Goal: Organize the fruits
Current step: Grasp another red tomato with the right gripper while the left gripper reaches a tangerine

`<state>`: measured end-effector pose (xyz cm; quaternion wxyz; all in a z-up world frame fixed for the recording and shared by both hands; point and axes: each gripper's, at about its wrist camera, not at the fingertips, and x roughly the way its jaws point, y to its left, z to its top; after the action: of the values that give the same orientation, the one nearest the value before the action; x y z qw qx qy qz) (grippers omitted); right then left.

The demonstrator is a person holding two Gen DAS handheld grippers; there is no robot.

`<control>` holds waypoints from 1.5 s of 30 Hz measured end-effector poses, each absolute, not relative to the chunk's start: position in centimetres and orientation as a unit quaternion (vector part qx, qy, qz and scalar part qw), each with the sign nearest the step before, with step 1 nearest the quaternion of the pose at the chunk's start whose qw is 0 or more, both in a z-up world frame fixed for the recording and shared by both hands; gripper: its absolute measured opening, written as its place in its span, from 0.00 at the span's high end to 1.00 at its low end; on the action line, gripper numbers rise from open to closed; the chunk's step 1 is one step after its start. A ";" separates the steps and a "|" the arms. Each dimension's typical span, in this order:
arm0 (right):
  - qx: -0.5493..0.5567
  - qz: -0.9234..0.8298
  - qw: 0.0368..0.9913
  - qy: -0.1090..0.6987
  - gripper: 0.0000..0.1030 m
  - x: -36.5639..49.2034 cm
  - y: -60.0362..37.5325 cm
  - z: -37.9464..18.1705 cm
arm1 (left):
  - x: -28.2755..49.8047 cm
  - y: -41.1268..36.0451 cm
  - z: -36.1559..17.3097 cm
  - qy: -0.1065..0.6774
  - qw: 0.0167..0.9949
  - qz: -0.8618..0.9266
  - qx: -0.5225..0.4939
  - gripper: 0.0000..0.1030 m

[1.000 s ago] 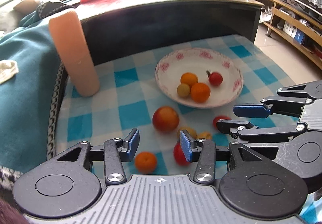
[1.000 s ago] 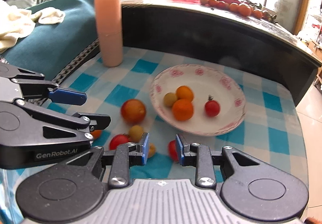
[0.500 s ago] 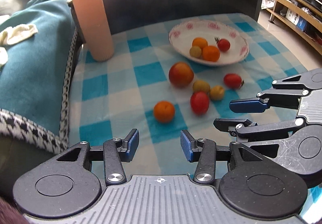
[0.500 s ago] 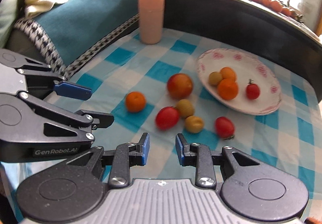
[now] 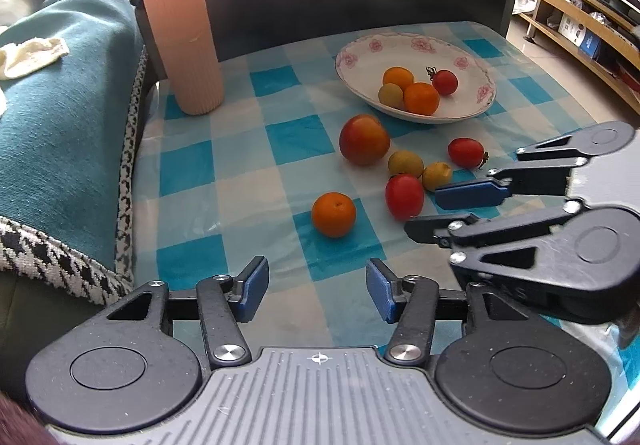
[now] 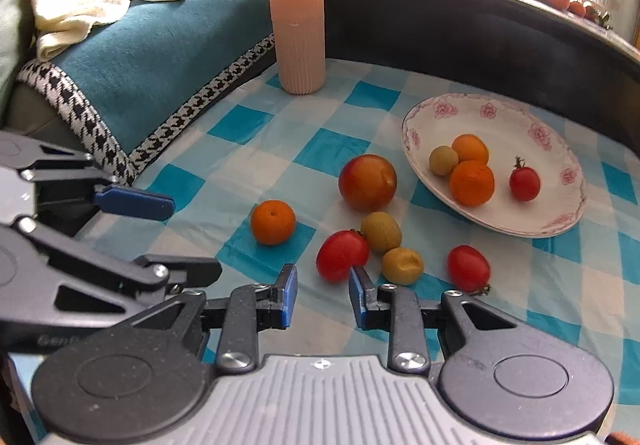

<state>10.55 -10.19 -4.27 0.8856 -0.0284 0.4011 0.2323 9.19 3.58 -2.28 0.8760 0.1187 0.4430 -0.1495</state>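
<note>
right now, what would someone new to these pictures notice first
Probably the loose fruit on the blue-and-white checked tablecloth: a large red-orange round fruit, a small orange citrus and little red and yellow-green ones. Beyond them sits a white floral-rimmed plate holding four fruits. A tall ribbed peach cylinder stands at the back left.
</note>
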 end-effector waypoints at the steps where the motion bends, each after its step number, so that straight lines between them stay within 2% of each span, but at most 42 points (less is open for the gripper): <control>1: -0.022 0.234 0.884 0.404 0.57 10.8 -10.2 -4.4 | 9.2 3.7 -2.3 0.444 0.875 -0.151 0.118 0.40; 7: -0.013 0.225 0.892 0.392 0.57 11.6 -9.7 -4.3 | 9.3 4.1 -2.4 0.446 0.873 -0.157 0.115 0.38; 23: 0.025 0.170 0.889 0.424 0.56 11.9 -10.2 -4.8 | 9.2 5.6 -1.9 0.440 0.876 -0.164 0.108 0.35; 25: 0.024 0.168 0.889 0.424 0.52 12.2 -9.9 -5.2 | 9.3 5.8 -1.9 0.440 0.877 -0.164 0.105 0.35; 31: 0.004 0.169 0.893 0.418 0.51 13.1 -9.0 -6.0 | 9.3 5.9 -2.0 0.441 0.876 -0.166 0.105 0.34; 34: 0.008 0.169 0.890 0.424 0.56 13.2 -9.4 -5.9 | 9.5 5.8 -1.9 0.441 0.876 -0.170 0.101 0.34; 45: 0.043 0.163 0.887 0.430 0.57 9.7 -13.6 -3.8 | 13.3 1.3 -3.0 0.433 0.871 -0.208 0.100 0.39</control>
<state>9.67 -13.59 -3.80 0.8868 0.0435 0.4303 0.1628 13.31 1.31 -3.02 0.8712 0.0996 0.4333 -0.2083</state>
